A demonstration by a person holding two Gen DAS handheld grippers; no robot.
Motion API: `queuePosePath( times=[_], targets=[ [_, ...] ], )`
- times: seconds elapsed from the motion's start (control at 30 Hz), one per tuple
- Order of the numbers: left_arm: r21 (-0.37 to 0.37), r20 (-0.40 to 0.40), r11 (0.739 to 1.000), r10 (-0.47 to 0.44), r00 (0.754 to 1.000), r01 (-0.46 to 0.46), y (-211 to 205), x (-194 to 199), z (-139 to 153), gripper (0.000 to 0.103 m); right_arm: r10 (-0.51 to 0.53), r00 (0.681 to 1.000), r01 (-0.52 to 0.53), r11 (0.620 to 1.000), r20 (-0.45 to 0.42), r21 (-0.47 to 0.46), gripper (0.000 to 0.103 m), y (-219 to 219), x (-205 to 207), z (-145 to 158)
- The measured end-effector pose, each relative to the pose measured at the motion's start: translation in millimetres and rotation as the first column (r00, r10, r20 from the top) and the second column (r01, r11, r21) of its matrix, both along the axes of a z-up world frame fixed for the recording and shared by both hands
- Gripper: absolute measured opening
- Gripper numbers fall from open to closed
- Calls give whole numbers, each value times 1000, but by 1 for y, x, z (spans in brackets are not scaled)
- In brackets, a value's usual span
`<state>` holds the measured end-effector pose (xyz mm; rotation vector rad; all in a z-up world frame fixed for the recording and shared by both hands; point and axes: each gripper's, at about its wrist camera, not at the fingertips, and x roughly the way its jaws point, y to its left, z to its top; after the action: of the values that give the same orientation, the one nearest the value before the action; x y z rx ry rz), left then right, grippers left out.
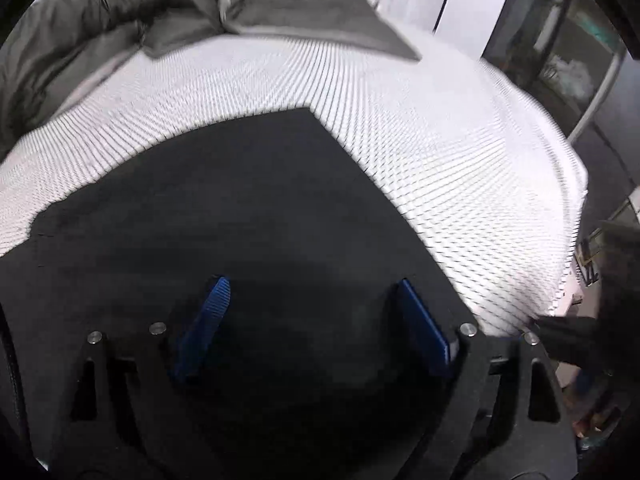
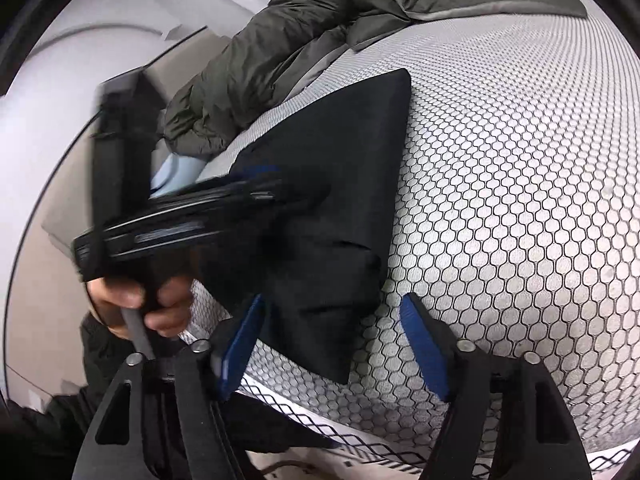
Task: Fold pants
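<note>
The black pants point(image 2: 332, 200) lie folded on the bed point(image 2: 520, 200). Left gripper point(image 1: 312, 320) and right gripper point(image 2: 332, 340) hover over them, fingers wide, holding nothing; next, regrasp the pants' edge at six o'clock.

Two wrist fisheyes, close above the bed point(image 1: 400, 160) (both steeply downward), black pants point(image 2: 320, 208) shared.

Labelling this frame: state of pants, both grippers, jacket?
pants: black, folded, lying flat on the honeycomb bed cover.
left gripper: open above the pants, nothing held.
right gripper: open, pants' near edge between its fingers, pads not pressing.
jacket: olive, crumpled at the far side.
</note>
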<state>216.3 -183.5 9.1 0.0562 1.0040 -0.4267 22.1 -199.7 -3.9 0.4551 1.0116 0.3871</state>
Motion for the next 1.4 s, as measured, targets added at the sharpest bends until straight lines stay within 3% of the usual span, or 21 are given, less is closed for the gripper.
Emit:
queuePosePath(
  times=[0.1, 0.13, 0.3, 0.47, 0.53, 0.6, 0.7, 0.77, 0.8, 0.87, 0.93, 1.1, 1.23, 1.4],
  targets=[
    [10, -35, 999, 42, 998, -42, -10, 18, -18, 84, -44, 998, 46, 997, -33, 60, 17, -9, 3, -7],
    [10, -37, 999, 51, 998, -50, -11, 20, -19, 84, -45, 998, 48, 996, -40, 75, 10, -9, 1, -9],
    [22, -18, 996, 84, 996, -84, -7, 26, -20, 82, -17, 998, 23, 996, -66, 91, 2, -5, -18, -11],
    [32, -34, 995, 91, 995, -89, 2, 22, -22, 82, 86, 992, -81, 995, -89, 54, 3, 15, -44, -15],
    [-20, -31, 999, 50, 998, -50, 8, 5, -11, 82, 117, 989, -114, 993, -87, 33, 14, 21, -50, -12],
    [-69, 19, 998, 17, 1000, -16, 10, -21, 0, 82, 95, 993, -94, 995, -64, 25, 25, 17, -55, -5],
    [-68, 49, 996, -61, 997, 64, -5, -49, -2, 83, 37, 999, -37, 998, 3, 51, 39, -3, -62, 12],
    [-22, 60, 994, -105, 993, 106, -18, -61, -11, 83, -43, 998, 40, 997, 43, 68, 48, -19, -63, 21],
    [45, 77, 991, -131, 988, 128, -28, -69, -20, 83, -83, 995, 79, 994, 55, 75, 49, -26, -59, 23],
    [119, 123, 983, -158, 980, 143, -36, -82, -29, 84, -149, 987, 145, 987, 58, 67, 49, -39, -50, 24],
    [112, 142, 985, -144, 979, 129, -34, -87, -30, 84, -172, 984, 171, 985, 48, 33, 49, -38, -30, 19],
    [114, 153, 984, -153, 976, 136, -24, -93, -33, 85, -92, 996, 92, 996, -19, -12, 49, -8, 39, -7],
    [104, 147, 983, -163, 976, 149, -17, -90, -40, 85, -69, 997, 67, 995, -28, -73, 27, 9, 102, -20],
    [84, 128, 982, -178, 976, 168, -13, -90, -44, 87, -71, 996, 68, 996, -46, -64, 23, -4, 180, -24]
  ],
)
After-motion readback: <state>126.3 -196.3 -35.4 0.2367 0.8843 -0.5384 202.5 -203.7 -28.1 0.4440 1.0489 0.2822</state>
